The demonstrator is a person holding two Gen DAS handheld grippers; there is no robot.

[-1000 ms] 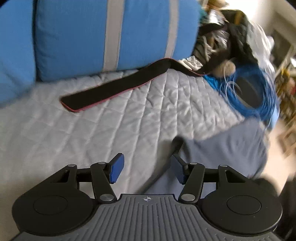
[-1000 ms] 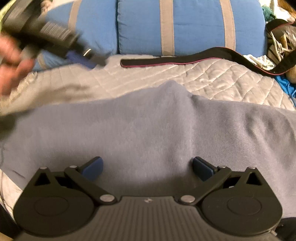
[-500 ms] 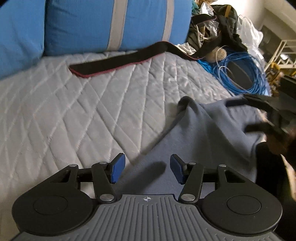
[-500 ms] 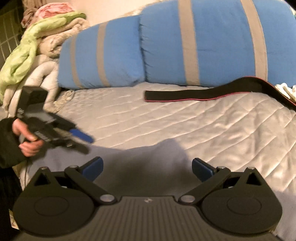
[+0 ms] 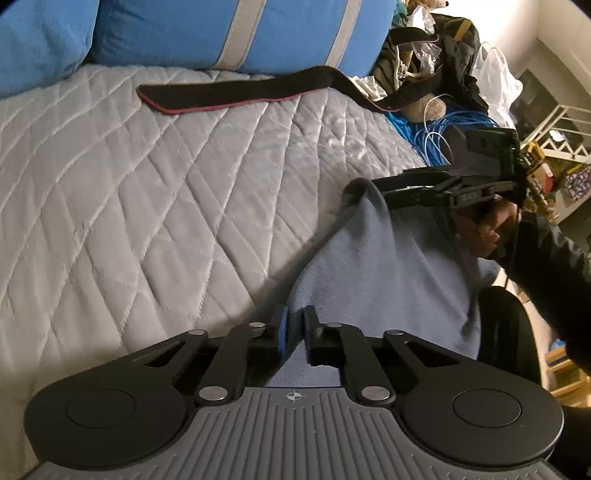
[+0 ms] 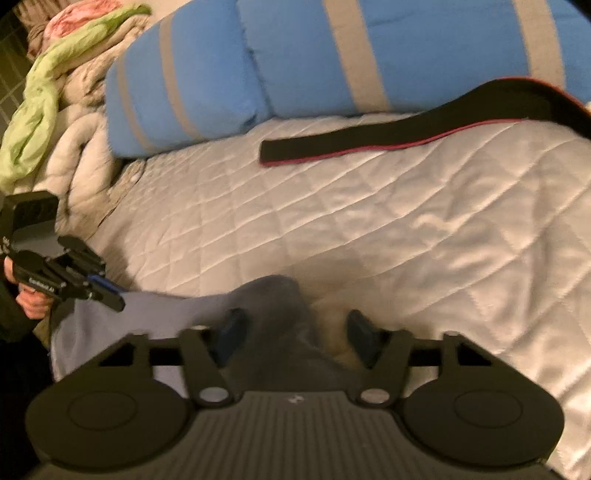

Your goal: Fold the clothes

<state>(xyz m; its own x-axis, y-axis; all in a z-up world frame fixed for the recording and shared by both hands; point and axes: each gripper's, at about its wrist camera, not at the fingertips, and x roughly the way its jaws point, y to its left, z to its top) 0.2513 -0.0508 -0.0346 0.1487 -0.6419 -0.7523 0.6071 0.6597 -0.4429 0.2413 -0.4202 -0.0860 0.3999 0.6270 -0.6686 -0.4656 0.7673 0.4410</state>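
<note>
Left wrist: left gripper (image 5: 293, 334) clamps garment (image 5: 388, 266)

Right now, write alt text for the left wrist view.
The left gripper is shut on an edge of a grey-blue garment lying on a quilted grey bedspread. To the right, the right gripper reaches the garment's far corner. A black strap lies near blue striped pillows.
</note>
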